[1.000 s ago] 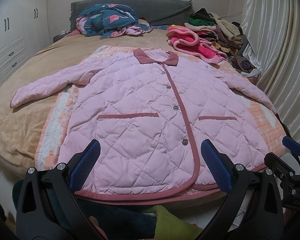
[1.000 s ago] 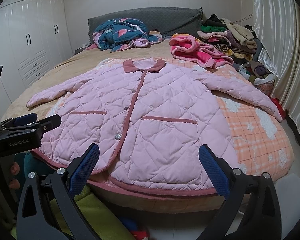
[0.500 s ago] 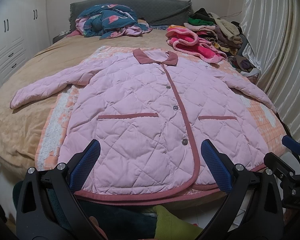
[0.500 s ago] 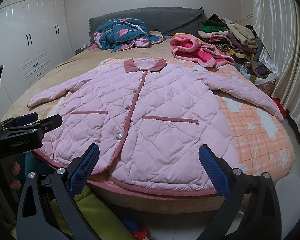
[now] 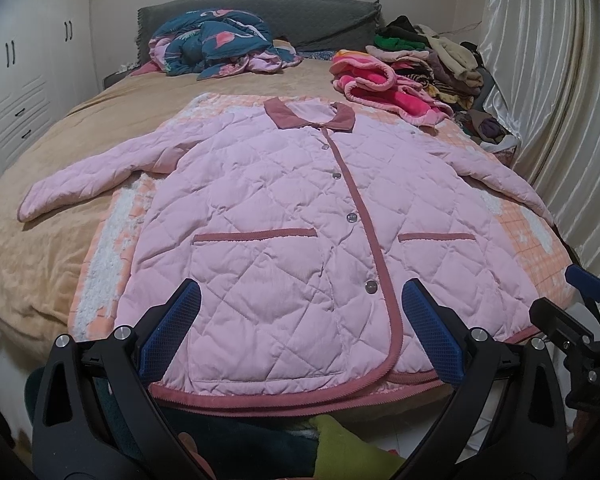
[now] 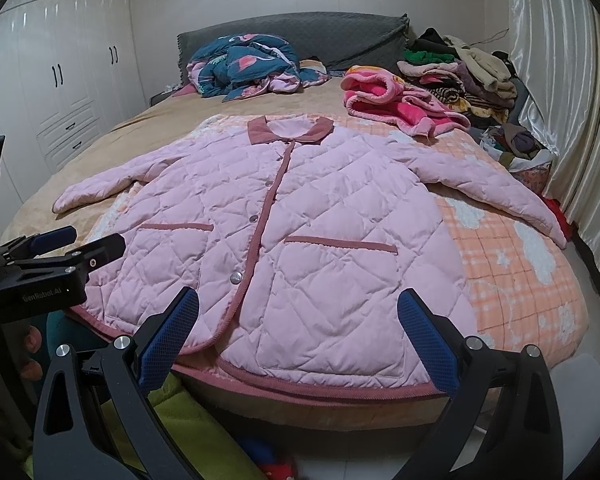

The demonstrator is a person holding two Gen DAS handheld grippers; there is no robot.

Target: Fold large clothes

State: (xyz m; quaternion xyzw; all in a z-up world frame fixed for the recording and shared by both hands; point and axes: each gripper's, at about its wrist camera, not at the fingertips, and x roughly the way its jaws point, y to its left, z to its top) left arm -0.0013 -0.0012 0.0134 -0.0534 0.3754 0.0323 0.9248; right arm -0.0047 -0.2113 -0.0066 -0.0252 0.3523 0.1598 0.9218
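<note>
A pink quilted jacket [image 5: 300, 216] with a dark-pink collar and trim lies flat, front up and buttoned, on the bed, both sleeves spread out. It also shows in the right wrist view [image 6: 300, 224]. My left gripper [image 5: 300, 332] is open and empty, hovering over the hem at the bed's near edge. My right gripper [image 6: 298, 336] is open and empty, above the hem's right half. The left gripper shows at the left of the right wrist view [image 6: 76, 244]; the right gripper shows at the right of the left wrist view [image 5: 580, 300].
An orange checked blanket [image 6: 512, 280] lies under the jacket on the tan bedspread [image 5: 40, 248]. A blue patterned quilt [image 5: 212, 44], a pink fleece garment [image 5: 384, 88] and stacked clothes [image 6: 460, 76] lie at the head. Curtains [image 6: 572, 100] hang on the right, wardrobes [image 6: 60, 92] stand on the left.
Almost nothing: both views drift very slightly, the grippers stay open above the hem and the jacket has not moved.
</note>
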